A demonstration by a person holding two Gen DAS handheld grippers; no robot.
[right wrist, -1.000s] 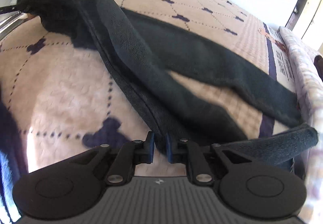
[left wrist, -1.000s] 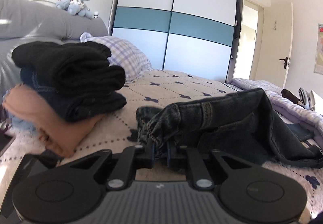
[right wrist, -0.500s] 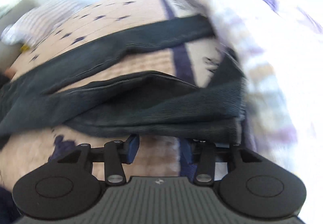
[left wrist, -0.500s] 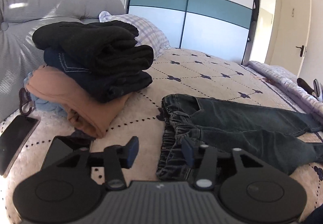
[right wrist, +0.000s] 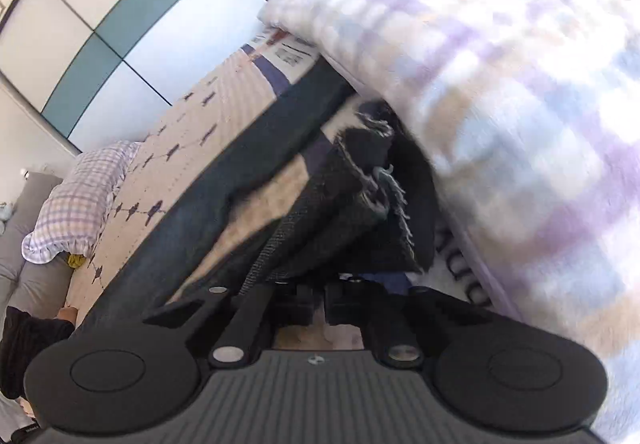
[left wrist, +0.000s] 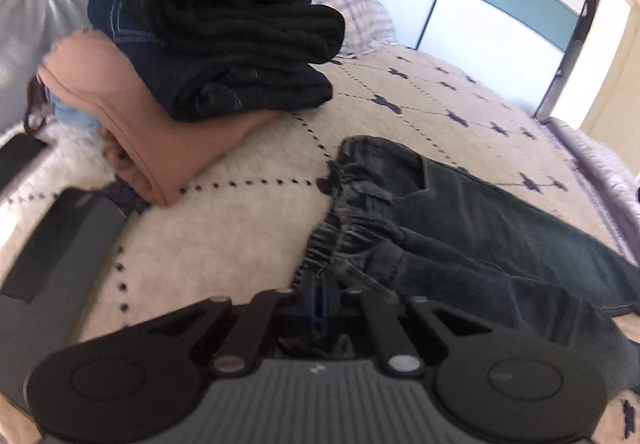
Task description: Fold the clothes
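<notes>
The jeans [left wrist: 460,228] lie lengthwise across the bed [left wrist: 240,228]. The left gripper [left wrist: 320,296] is clamped on the waistband; the right gripper [right wrist: 318,298] seems pinched on the frayed hem at the far edge.

A cream quilted bedspread [left wrist: 240,244] covered the bed, a checked pillow [left wrist: 352,16] lying near the grey padded headboard [left wrist: 24,24]. Beyond stood a white-and-teal sliding wardrobe [left wrist: 500,12], brightly lit.

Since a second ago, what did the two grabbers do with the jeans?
Both let go half a second ago, leaving the jeans flat on the bed. Now the left gripper has shut on the waistband again, and the right gripper has closed at the frayed leg end. The folded pile stayed put.
</notes>
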